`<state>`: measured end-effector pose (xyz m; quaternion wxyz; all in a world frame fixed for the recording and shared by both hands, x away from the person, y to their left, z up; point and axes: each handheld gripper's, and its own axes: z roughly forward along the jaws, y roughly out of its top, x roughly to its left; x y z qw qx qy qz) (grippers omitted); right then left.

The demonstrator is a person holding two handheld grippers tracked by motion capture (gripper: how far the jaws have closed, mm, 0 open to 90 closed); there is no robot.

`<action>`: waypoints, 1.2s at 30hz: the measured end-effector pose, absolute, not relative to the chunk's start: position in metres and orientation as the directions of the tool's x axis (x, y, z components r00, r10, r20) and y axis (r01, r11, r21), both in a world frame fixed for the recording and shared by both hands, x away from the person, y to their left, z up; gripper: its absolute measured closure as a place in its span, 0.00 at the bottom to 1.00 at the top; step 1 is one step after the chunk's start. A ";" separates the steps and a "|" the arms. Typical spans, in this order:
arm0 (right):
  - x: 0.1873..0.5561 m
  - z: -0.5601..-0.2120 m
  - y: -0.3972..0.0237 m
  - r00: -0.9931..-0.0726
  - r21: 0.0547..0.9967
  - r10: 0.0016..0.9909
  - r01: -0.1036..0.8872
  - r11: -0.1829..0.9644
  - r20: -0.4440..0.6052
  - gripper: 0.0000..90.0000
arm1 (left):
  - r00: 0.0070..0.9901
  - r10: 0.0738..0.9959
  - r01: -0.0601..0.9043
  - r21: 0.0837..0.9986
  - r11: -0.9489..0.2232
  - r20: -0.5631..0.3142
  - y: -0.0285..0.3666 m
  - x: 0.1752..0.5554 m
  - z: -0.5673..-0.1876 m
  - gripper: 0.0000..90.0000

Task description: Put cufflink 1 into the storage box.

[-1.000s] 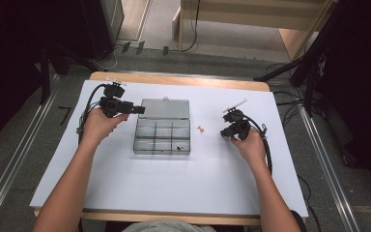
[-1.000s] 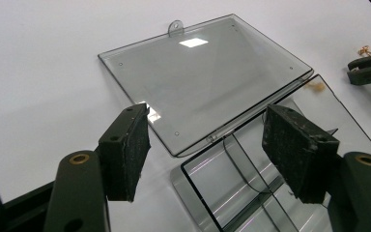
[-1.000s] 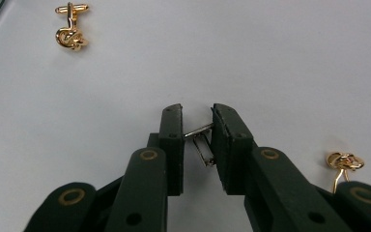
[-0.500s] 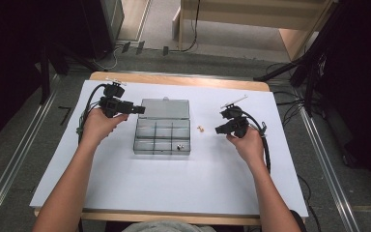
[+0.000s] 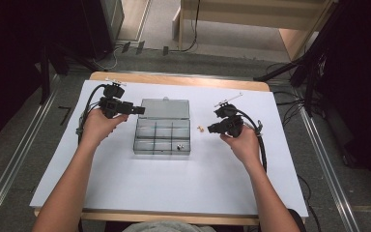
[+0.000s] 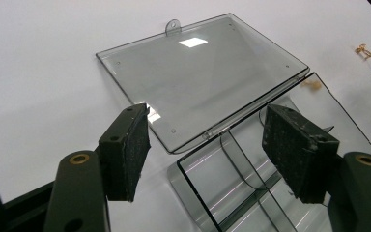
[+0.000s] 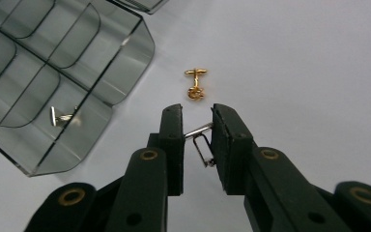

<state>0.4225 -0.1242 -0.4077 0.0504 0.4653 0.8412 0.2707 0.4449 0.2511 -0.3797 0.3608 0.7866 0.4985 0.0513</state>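
We found the compartment box (image 5: 163, 137) at the middle of the surface (image 5: 174, 188), its lid (image 5: 164, 108) lying open flat behind it. One cufflink (image 5: 178, 145) lay in a near right compartment; another (image 5: 201, 128) lay on the surface just right of the box, between it and the right gripper (image 5: 212, 128). The left gripper (image 5: 139, 110) sat at the lid's left edge.

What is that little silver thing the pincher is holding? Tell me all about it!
It looks like a silver cufflink: a small shiny metal piece with a thin bent bar and a short crossbar. It sits crosswise between the black pads of the right hand-held gripper, pinched and lifted off the white table, just short of a gold cufflink.
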 end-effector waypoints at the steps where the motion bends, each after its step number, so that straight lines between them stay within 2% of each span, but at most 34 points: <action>1: 0.422 -0.407 -0.123 -0.565 0.505 0.808 0.753 0.423 0.166 0.85 | 0.497 0.821 0.747 0.619 -0.242 -0.280 0.251 0.445 -0.380 0.39; 14: 0.414 -0.397 -0.096 -0.621 0.528 0.764 0.715 0.458 0.178 0.85 | 0.498 0.826 0.744 0.621 -0.248 -0.266 0.255 0.439 -0.380 0.39; 36: 0.406 -0.405 -0.054 -0.701 0.529 0.688 0.662 0.532 0.186 0.85 | 0.501 0.825 0.741 0.622 -0.254 -0.261 0.255 0.437 -0.381 0.39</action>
